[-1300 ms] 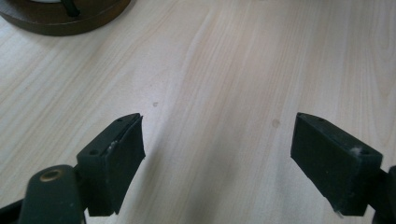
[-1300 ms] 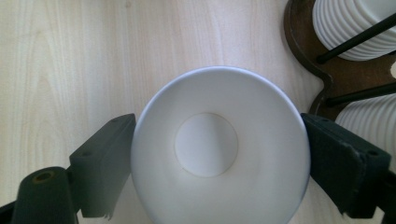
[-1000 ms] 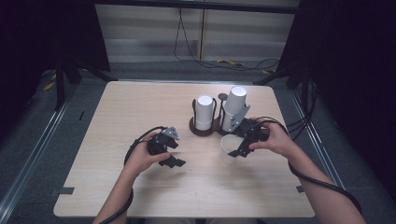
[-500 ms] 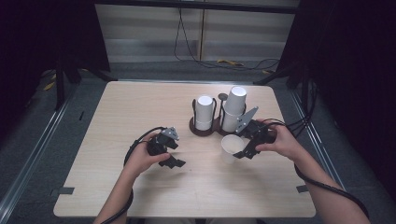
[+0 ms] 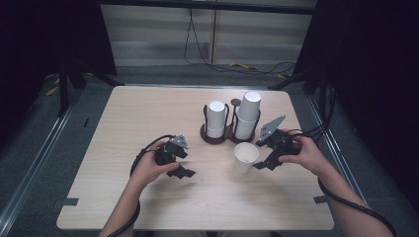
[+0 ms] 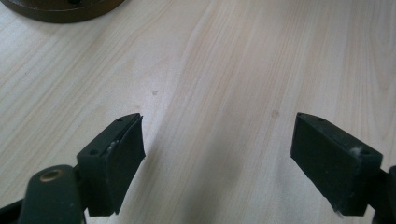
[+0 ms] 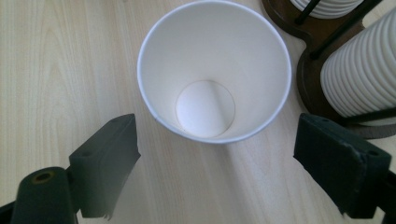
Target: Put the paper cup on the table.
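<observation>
Pale wood worktop (image 5: 148,113), rectangular, on a grey floor against a dark backdrop. Dark wooden holder (image 5: 217,134) near the far middle, carrying two stacks of white cups (image 5: 246,114); single white paper cup (image 7: 214,70) upright and empty just in front of it, beside the right tool (image 5: 262,159) but untouched. Right tool released, jaws wide behind the cup; left tool (image 5: 182,159) likewise released, low over bare wood, well apart.
</observation>
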A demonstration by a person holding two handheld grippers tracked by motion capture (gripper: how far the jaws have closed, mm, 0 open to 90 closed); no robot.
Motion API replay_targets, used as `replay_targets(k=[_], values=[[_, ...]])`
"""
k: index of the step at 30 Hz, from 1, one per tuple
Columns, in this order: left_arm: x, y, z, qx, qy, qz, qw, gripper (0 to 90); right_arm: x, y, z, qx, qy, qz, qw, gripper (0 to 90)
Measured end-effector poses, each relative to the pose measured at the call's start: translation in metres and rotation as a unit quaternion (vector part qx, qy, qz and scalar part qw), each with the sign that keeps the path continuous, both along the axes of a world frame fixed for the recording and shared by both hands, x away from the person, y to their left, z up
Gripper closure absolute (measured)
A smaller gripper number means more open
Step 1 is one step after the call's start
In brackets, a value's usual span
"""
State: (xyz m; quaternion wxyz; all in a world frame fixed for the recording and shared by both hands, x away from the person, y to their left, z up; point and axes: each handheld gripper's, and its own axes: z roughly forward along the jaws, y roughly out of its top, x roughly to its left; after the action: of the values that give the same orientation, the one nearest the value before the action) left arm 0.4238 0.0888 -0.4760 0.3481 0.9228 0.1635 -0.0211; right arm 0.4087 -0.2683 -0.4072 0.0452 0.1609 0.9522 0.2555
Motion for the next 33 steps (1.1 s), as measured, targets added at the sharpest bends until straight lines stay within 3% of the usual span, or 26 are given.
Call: replay_targets(k=[17, 19, 21, 31, 33], values=[[-0.001, 0.004, -0.001, 0.010, 0.002, 0.005, 0.9999, 17.2, -0.016, -0.029, -0.009, 0.036, -0.009, -0.038, 0.9986, 13.2], [-0.002, 0.003, -0.002, 0.003, 0.003, 0.012, 0.9999, 17.2, -0.018, -0.031, -0.011, 0.031, -0.014, -0.044, 0.9985, 13.1], [-0.002, 0.004, -0.001, 0.011, 0.002, 0.003, 0.9999, 17.2, -0.020, -0.033, -0.013, 0.035, -0.014, -0.047, 0.9982, 13.0], [-0.002, 0.006, -0.001, 0.014, 0.000, 0.000, 0.9999, 17.2, -0.033, -0.041, -0.024, 0.034, -0.015, -0.065, 0.9972, 12.6], [-0.004, 0.005, -0.002, 0.007, 0.005, 0.010, 0.9999, 17.2, -0.034, -0.043, -0.026, 0.033, -0.016, -0.065, 0.9972, 12.6]])
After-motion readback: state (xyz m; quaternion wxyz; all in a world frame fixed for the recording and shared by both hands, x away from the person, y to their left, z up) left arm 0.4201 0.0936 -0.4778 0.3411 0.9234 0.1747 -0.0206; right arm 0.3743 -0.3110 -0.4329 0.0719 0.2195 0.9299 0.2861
